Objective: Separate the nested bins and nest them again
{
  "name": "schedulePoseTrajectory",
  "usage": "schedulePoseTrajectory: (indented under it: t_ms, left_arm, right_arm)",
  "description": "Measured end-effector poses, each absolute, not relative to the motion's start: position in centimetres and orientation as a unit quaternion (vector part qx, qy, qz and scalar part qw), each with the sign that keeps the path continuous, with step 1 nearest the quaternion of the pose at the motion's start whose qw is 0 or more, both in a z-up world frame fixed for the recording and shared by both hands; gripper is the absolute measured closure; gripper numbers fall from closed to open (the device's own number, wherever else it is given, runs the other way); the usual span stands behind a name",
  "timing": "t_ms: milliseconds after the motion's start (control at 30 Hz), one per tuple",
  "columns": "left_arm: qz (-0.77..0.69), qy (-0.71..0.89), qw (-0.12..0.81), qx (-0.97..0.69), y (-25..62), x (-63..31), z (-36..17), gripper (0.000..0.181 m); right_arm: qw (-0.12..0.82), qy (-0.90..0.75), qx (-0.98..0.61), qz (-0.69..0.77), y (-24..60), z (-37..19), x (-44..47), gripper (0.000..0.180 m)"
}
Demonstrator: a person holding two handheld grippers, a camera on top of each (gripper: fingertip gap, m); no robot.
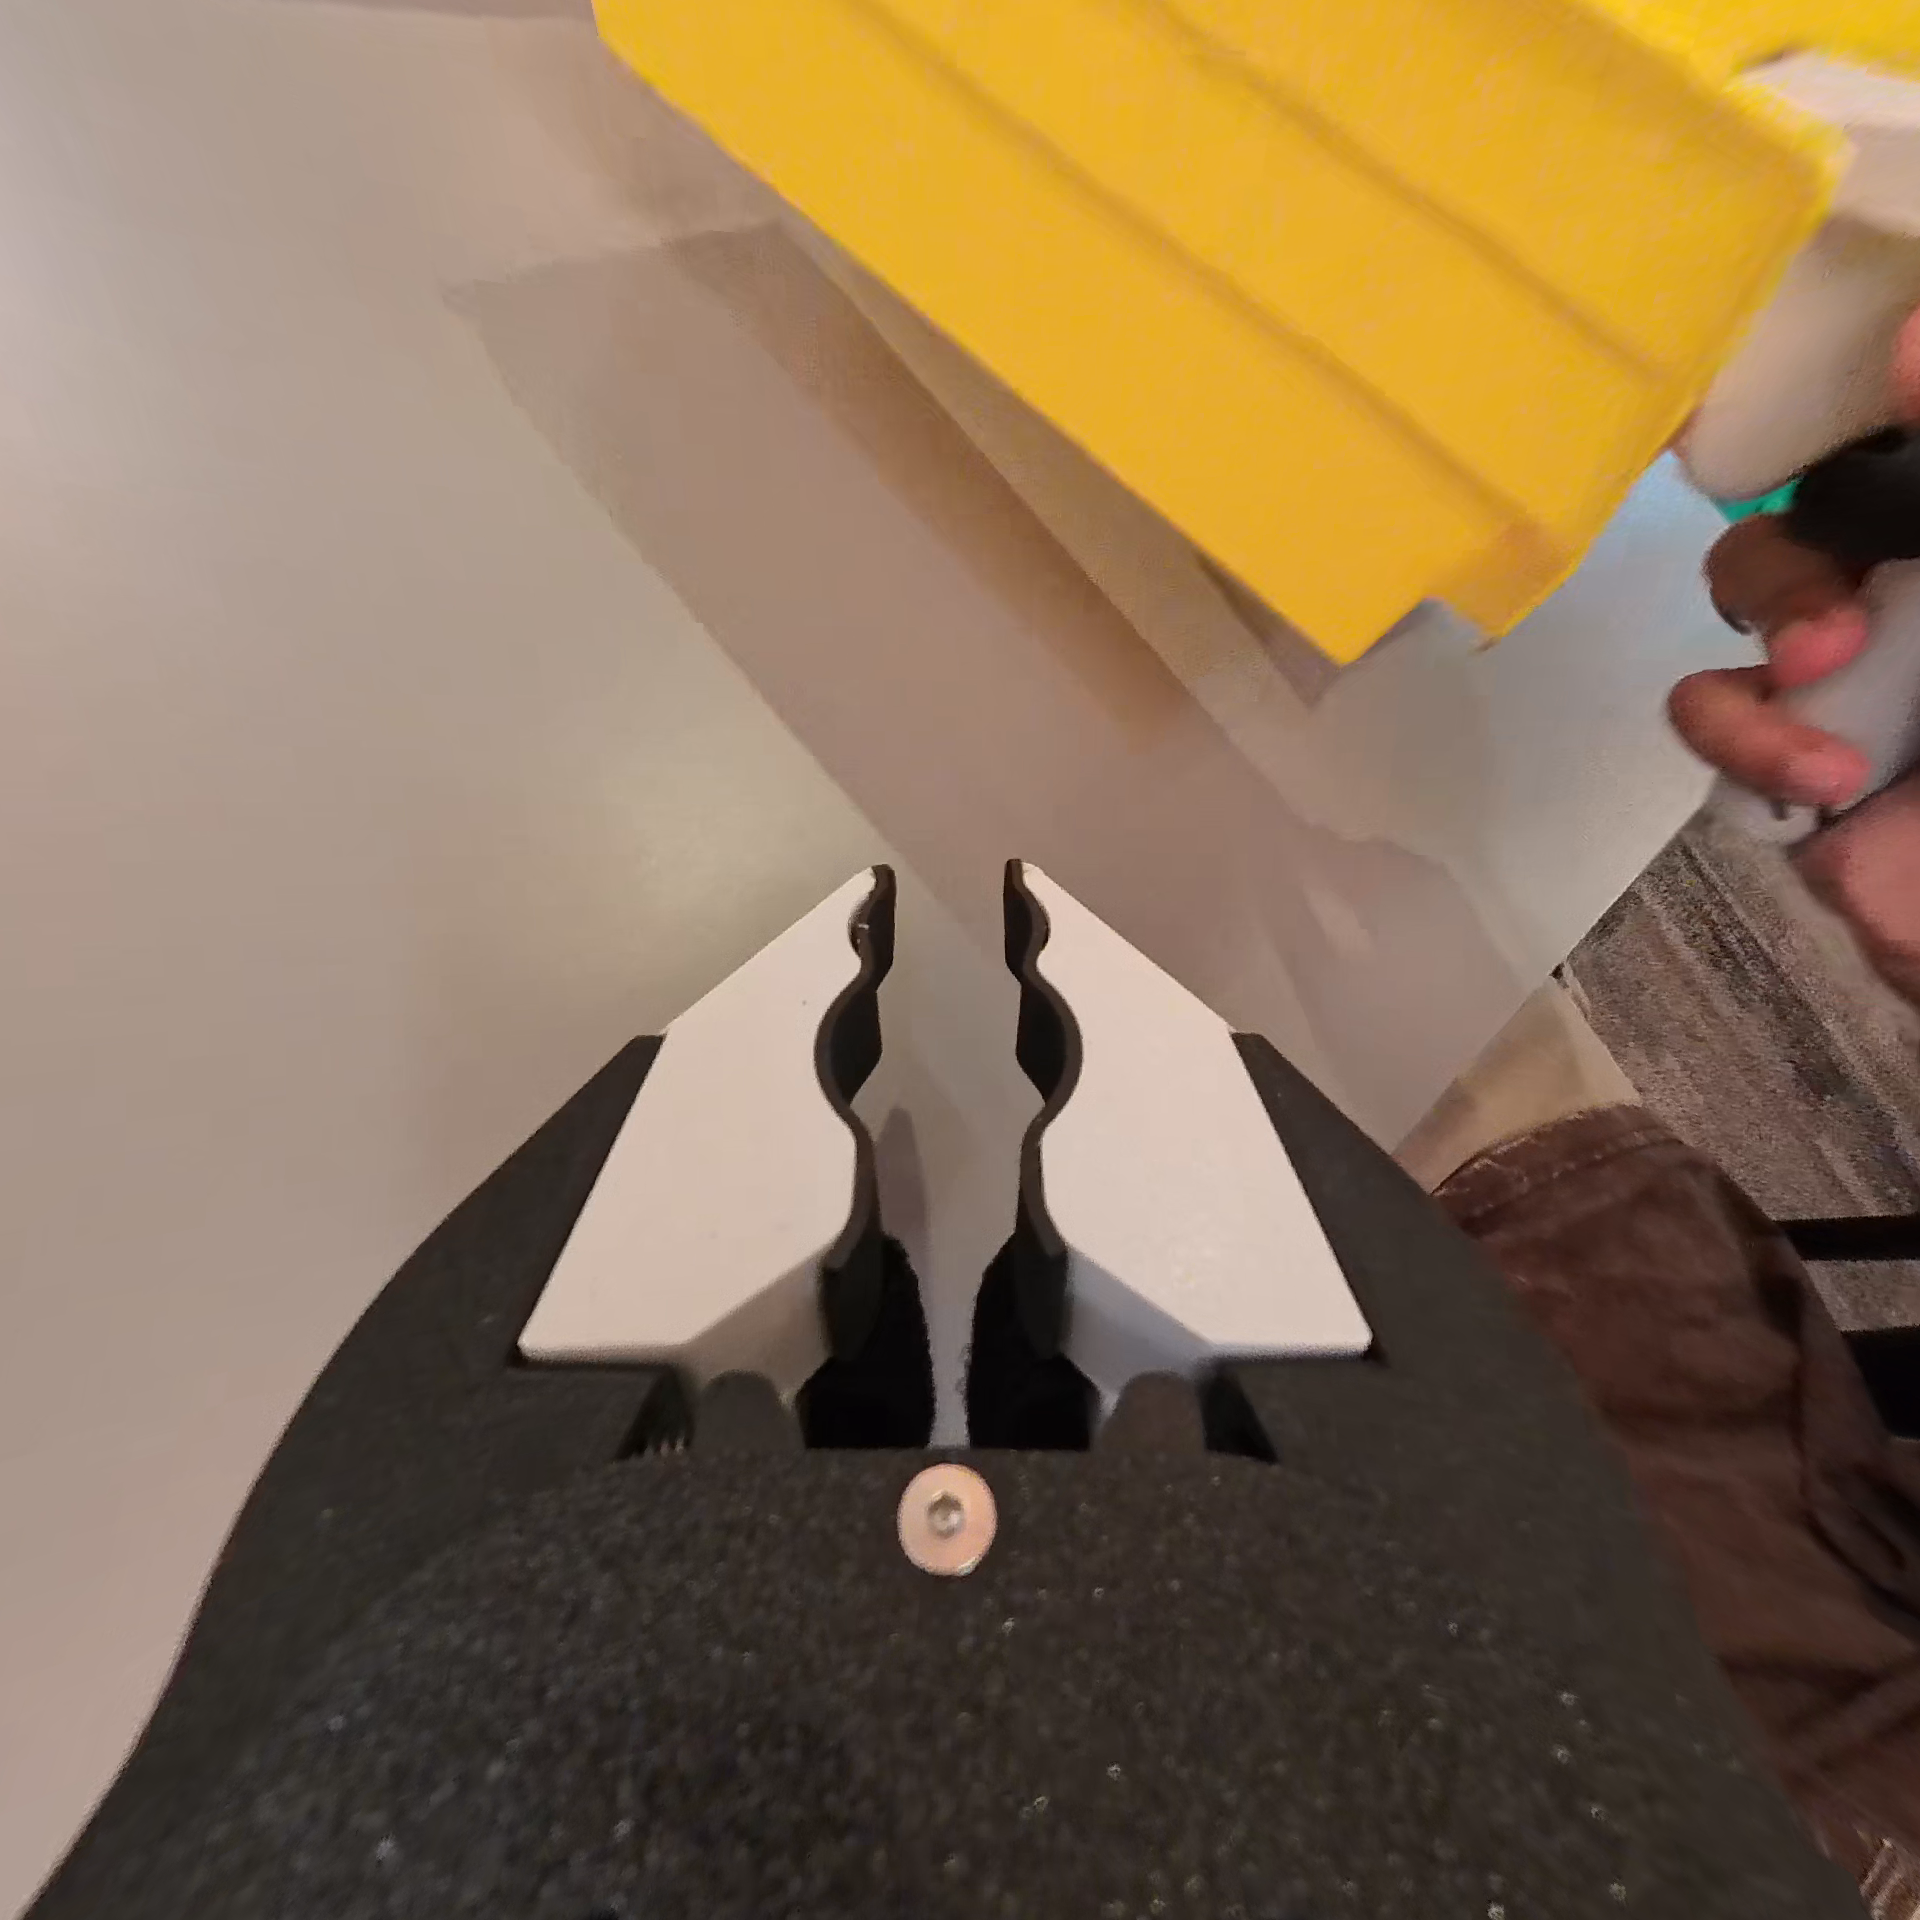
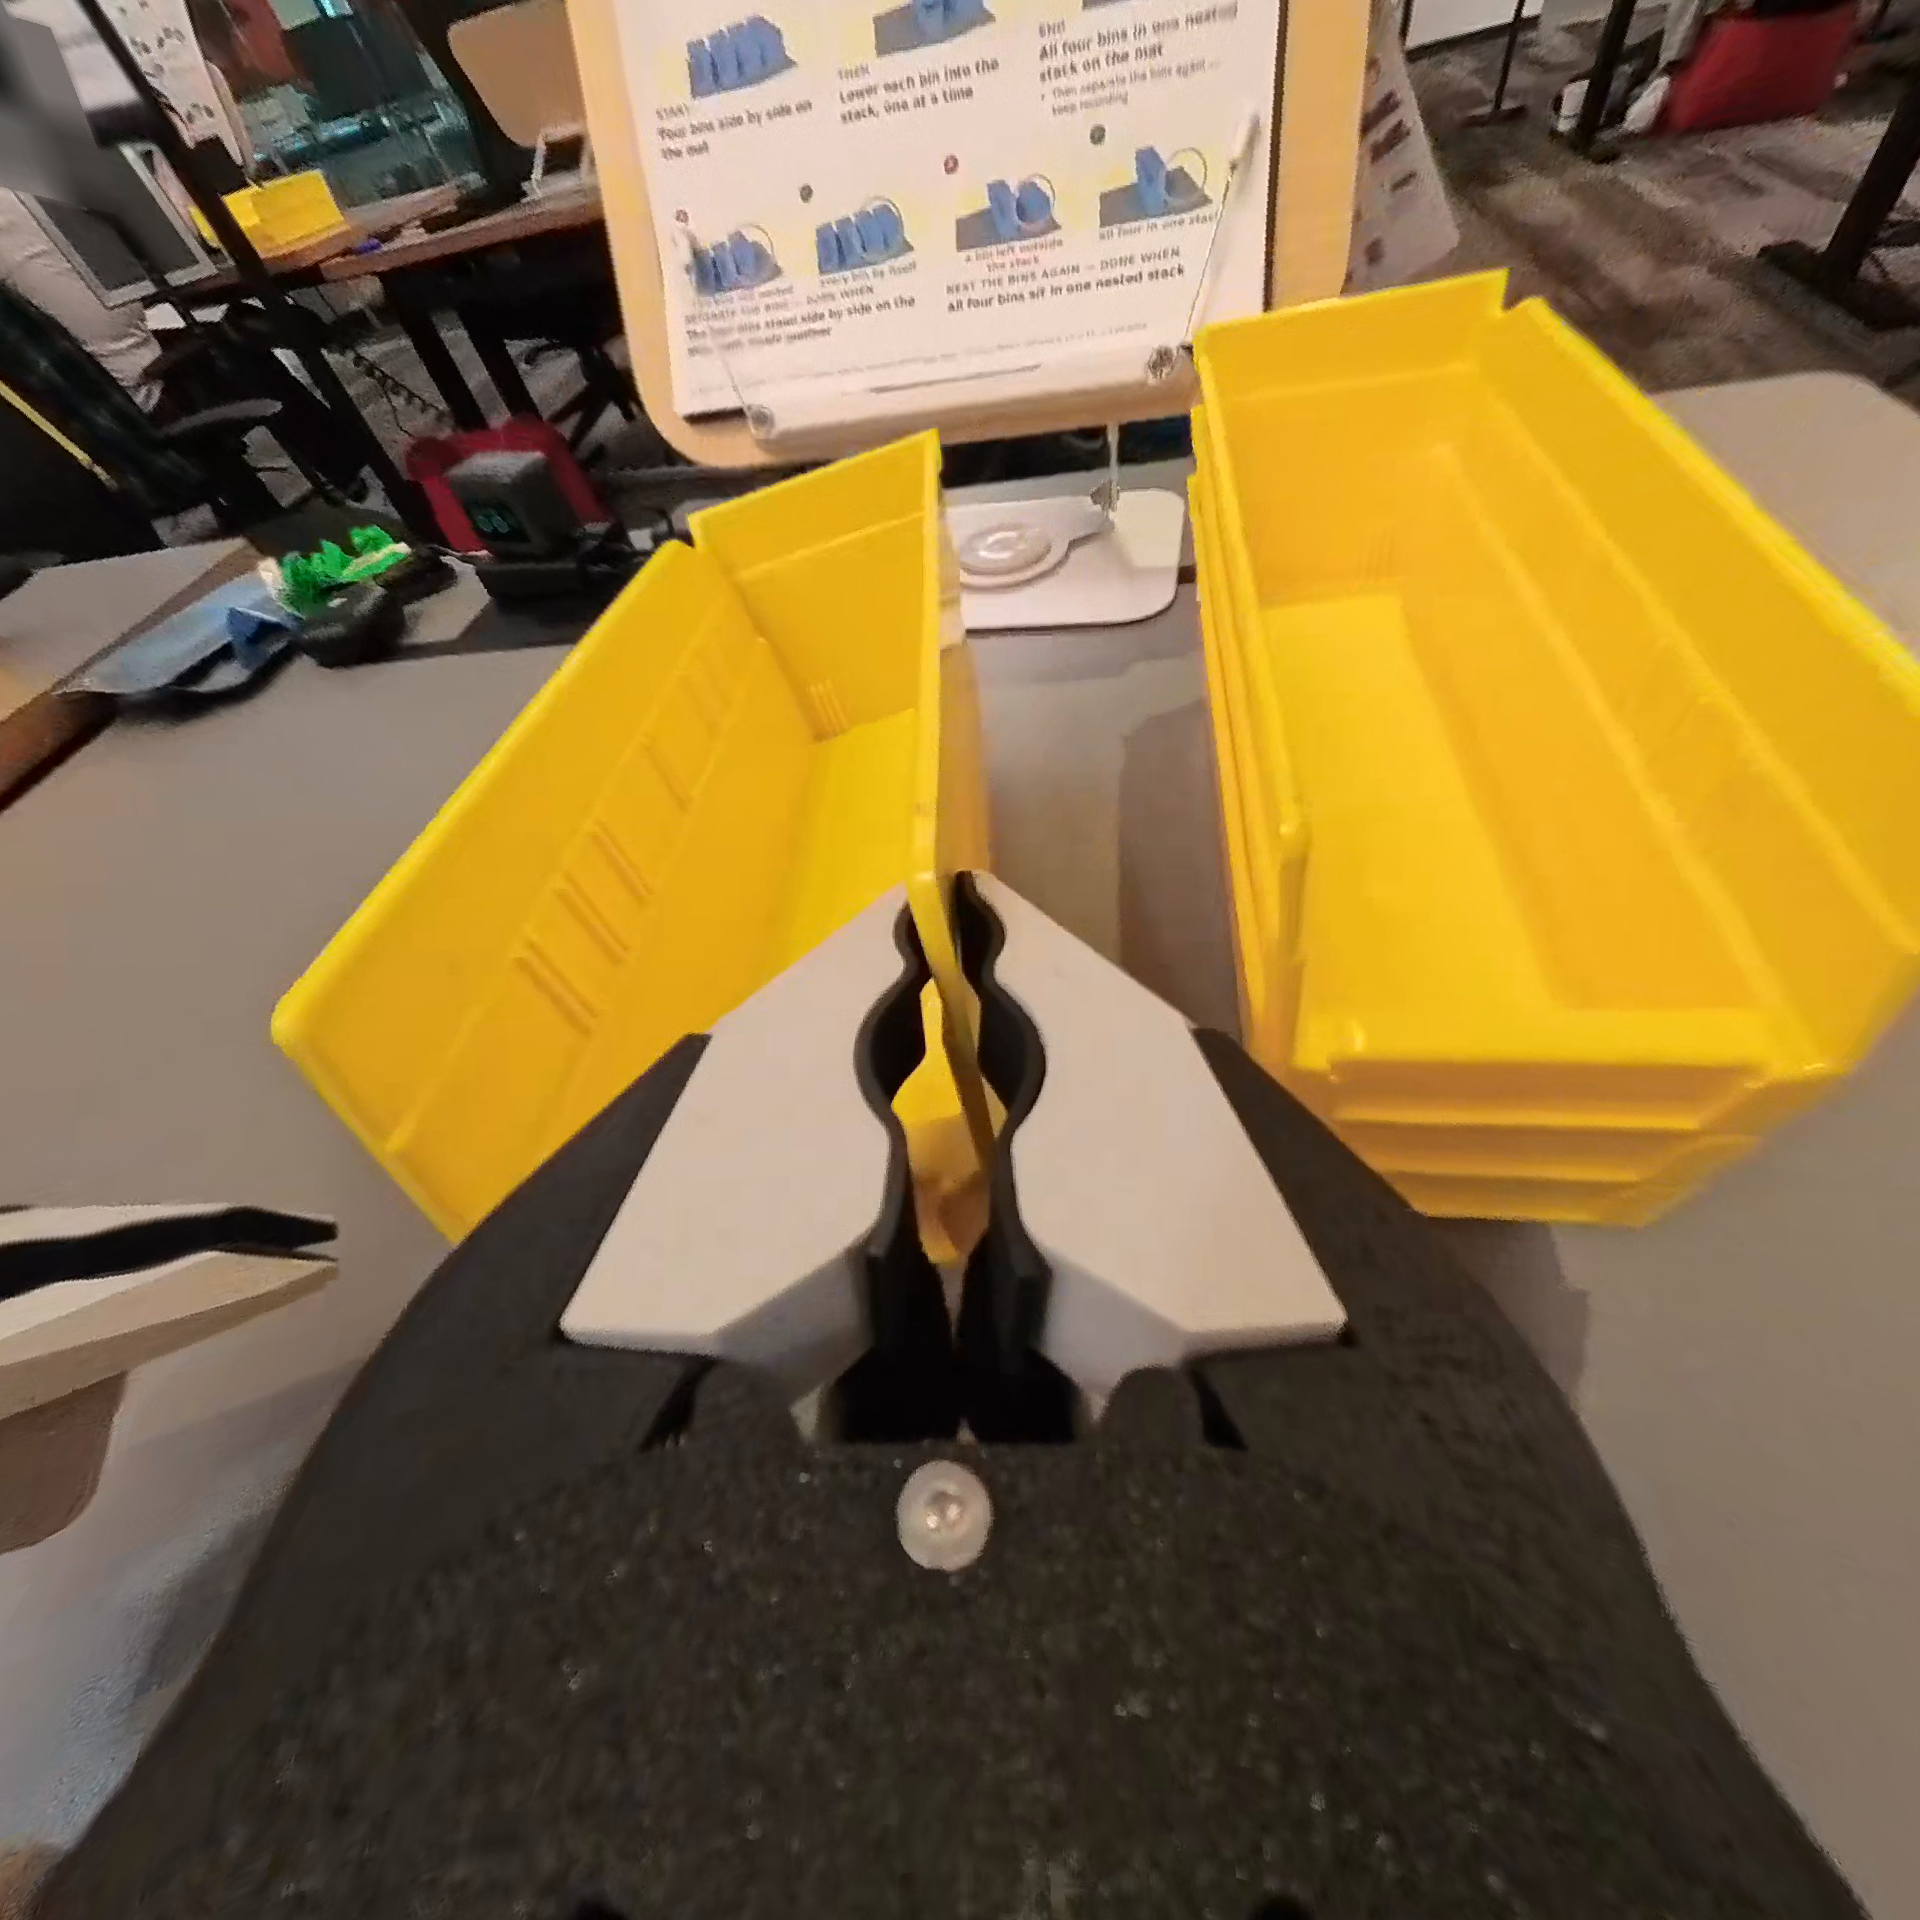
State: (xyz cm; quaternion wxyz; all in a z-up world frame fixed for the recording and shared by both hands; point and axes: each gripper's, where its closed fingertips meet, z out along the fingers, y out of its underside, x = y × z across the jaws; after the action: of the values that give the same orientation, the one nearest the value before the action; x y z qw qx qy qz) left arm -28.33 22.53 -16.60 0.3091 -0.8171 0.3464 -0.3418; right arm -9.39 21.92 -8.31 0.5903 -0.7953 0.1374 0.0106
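Right tool (image 2: 948, 904) hides the gripped yellow bin's (image 2: 623, 883) near wall.

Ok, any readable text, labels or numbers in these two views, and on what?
I won't quote any writing, so this lists only what carries it.
White instruction sheet on a stand: printed captions under blue diagrams.
Small dark device beyond the table: green digits on its display.
Single yellow bin and nested stack: no markings visible.
Left wrist view: none.
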Motion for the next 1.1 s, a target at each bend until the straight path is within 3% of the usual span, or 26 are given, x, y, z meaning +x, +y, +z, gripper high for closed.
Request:
schedulePoseTrajectory:
  t_ms: [367,633,1100]
  left_arm:
    - [-0.338,0.354,0.31,-0.815,22.3,-28.0,-16.6,0.162]
    - [-0.332,0.355,0.311,-0.817,22.5,-28.1,-16.7,0.162]
    - [-0.328,0.352,0.31,-0.82,22.8,-28.4,-17.0,0.162]
  right_arm:
    - [0.664,0.179,-0.725,-0.044,18.8,2.2,-1.2,0.178]
    - [0.639,0.218,-0.737,-0.041,19.1,-0.5,4.7,0.178]
    - [0.614,0.204,-0.762,-0.01,21.1,-3.8,7.0,0.178]
